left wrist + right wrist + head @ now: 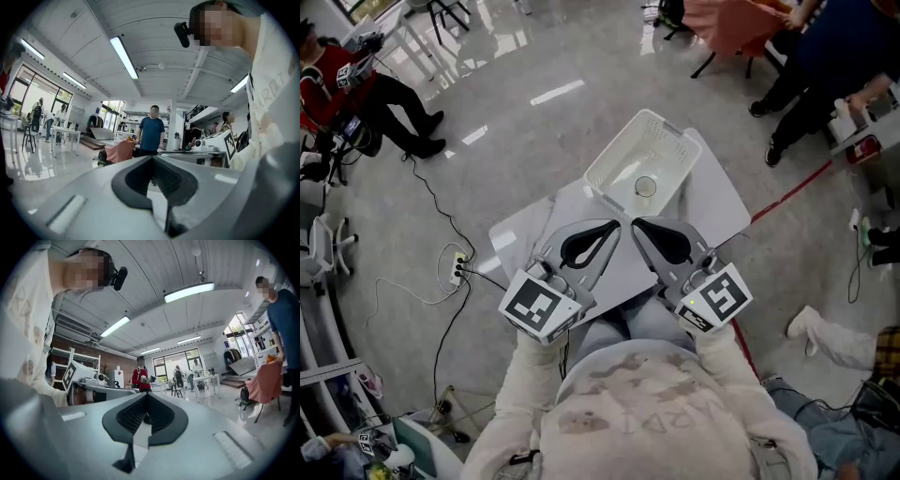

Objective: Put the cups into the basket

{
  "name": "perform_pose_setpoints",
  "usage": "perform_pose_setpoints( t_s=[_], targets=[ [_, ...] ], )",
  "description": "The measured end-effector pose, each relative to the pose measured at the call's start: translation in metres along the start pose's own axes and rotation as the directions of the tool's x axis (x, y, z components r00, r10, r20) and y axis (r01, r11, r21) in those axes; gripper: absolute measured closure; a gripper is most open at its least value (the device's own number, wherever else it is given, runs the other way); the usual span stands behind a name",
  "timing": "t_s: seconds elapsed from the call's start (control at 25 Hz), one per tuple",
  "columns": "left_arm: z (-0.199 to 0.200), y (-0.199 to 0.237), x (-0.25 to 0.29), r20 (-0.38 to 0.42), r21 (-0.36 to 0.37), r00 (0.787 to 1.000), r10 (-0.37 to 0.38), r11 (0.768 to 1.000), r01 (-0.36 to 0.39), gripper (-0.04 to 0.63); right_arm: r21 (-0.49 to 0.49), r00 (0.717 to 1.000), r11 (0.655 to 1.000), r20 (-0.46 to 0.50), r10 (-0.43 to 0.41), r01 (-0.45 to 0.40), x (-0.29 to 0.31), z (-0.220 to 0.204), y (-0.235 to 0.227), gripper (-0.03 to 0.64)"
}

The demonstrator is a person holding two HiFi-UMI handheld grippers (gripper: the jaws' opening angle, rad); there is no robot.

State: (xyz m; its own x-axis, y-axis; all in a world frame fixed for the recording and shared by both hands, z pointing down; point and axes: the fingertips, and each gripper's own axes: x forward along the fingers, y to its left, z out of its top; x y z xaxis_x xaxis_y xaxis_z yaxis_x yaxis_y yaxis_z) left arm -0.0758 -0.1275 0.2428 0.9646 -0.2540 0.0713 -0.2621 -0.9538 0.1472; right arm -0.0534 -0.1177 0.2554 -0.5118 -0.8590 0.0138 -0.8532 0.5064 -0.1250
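Observation:
A white plastic basket (664,141) stands on a small white table (720,202) in front of me. One clear cup (645,187) sits upright on the basket's floor. My left gripper (617,225) and right gripper (636,225) are held side by side over my lap, with their tips just short of the basket's near rim. Both are shut with nothing between the jaws. The left gripper view shows its gripper (152,160) tilted up at the room, and the right gripper view shows its gripper (146,397) the same way. Neither of these views shows a cup or the basket.
A power strip (457,269) with trailing cables lies on the floor to the left. A red line (797,187) runs across the floor on the right. Several people stand or sit around the room, with a person in a blue shirt (152,131) ahead and an orange-draped chair (731,23) beyond the table.

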Motion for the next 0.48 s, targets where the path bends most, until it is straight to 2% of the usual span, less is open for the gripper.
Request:
perform_pose_setpoints(
  t_s=[0.28,0.48],
  targets=[
    [0.007,-0.016,-0.016,0.03,0.078,0.999,-0.013,0.997,0.011,0.595,-0.026,1.0,1.0,0.009,0.006,-0.005,-0.002,0.004,0.024,0.592],
    [0.017,-0.021,-0.029,0.059,0.08,0.998,-0.014,0.997,0.009,0.595,-0.04,1.0,0.999,0.014,0.007,-0.006,-0.003,0.009,0.037,0.592]
  ],
)
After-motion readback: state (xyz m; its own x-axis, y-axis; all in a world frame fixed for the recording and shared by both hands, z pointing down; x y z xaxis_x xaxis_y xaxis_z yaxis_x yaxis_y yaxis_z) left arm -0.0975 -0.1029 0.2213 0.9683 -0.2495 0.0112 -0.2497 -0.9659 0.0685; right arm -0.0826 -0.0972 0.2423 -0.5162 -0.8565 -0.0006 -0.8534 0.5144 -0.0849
